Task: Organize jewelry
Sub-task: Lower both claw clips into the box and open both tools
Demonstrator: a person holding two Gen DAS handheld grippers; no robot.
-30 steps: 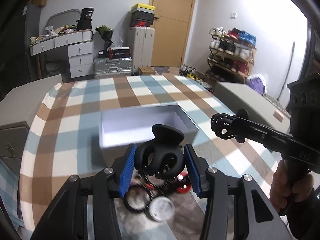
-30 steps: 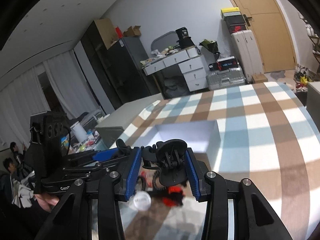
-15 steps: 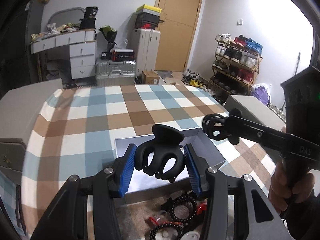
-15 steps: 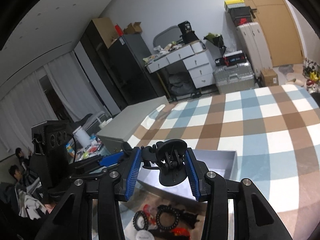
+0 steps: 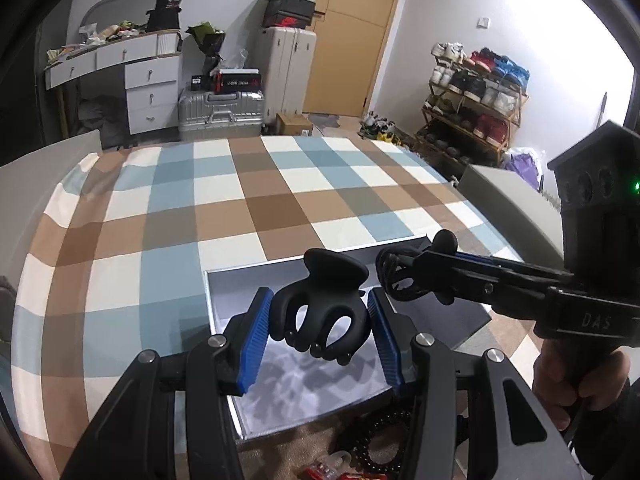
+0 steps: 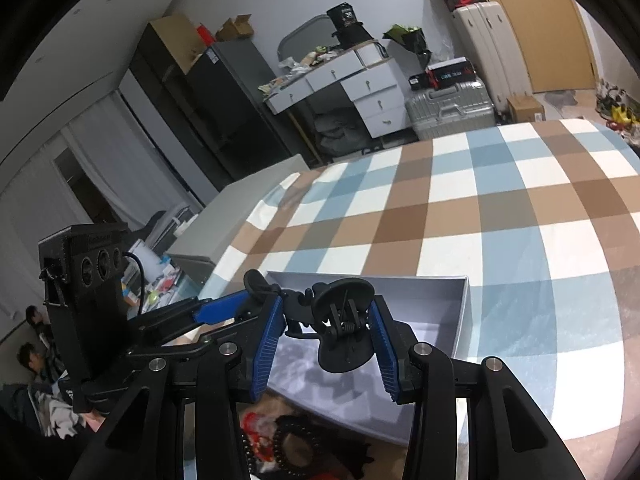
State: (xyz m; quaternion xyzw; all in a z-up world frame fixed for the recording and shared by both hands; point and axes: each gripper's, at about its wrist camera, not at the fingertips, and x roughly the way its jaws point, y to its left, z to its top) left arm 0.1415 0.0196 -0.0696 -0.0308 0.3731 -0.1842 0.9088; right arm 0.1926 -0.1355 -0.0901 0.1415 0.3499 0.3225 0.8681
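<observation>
My left gripper (image 5: pixel 320 332) is shut on a black claw hair clip (image 5: pixel 324 312) and holds it above the open grey box (image 5: pixel 224 292). My right gripper (image 6: pixel 328 336) is shut on a second black claw hair clip (image 6: pixel 344 328), also above the box (image 6: pixel 460 320). The right gripper shows in the left wrist view (image 5: pixel 408 280), just right of my left clip. The left gripper shows in the right wrist view (image 6: pixel 256 292), at the left. Black bead bracelets (image 5: pixel 380 440) and small red pieces (image 5: pixel 328 466) lie on the cloth in front of the box.
The box stands near the front edge of a table with a brown, blue and white checked cloth (image 5: pixel 260 208). Behind the table are a silver suitcase (image 5: pixel 220 112), white drawers (image 5: pixel 152 92) and a shoe rack (image 5: pixel 472 100).
Both grippers have moved forward and up with their clips, from over the loose jewelry to above the box. The box now lies right below the clips.
</observation>
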